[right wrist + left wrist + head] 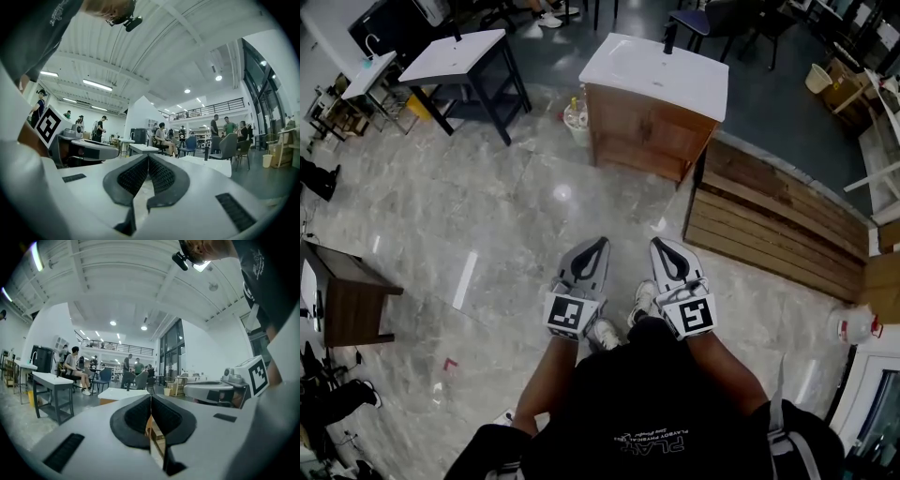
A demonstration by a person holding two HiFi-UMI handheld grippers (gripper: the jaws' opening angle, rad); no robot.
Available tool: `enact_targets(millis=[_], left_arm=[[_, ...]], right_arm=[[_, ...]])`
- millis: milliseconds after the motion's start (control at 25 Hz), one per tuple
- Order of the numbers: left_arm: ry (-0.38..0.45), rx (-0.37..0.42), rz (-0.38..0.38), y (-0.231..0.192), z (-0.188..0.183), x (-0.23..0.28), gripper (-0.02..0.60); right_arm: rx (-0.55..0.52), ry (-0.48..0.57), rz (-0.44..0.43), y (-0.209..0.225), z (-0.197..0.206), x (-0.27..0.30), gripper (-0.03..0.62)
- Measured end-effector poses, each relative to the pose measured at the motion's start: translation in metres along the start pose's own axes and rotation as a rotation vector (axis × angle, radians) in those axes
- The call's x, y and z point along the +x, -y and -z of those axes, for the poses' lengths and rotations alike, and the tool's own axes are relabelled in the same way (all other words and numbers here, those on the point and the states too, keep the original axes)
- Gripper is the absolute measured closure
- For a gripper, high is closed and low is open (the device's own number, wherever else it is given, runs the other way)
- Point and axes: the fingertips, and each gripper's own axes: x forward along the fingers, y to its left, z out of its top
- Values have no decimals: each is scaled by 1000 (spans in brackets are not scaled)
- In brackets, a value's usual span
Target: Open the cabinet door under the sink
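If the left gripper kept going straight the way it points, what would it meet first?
Likely the wooden sink cabinet: the left gripper points level at it, with nothing seen between, though depth is unclear.

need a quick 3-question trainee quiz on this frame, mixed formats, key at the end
1. True or false: the cabinet door is already open.
2. What is between the jaws of the left gripper? A) nothing B) a door handle C) a cloth
3. Fill in: the faucet on the sink is ___ in colour.
Key: 1 false; 2 A; 3 black.
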Motion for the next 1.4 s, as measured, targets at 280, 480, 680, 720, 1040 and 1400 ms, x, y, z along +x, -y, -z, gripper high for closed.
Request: enact_targets(millis=[280,480,680,720,1040,1400], left_arm=[[-47,22,26,-14,9,55,560],[-18,-14,30,-30,-6,105,560],[-50,-29,20,-39,-11,153,559],[-68,-24,16,-41,-9,161,559],[-111,2,40,-41,13,215,559],[-141,13,39,-69,21,249,558]], right_arm=[[19,-20,28,46,17,35,571],[32,10,26,86,17,67,571],[51,33,16,123,23,94,571],[56,38,15,129,24,98,571],[104,46,10,177,37,125,571],[125,17,50,212,56,158,571]])
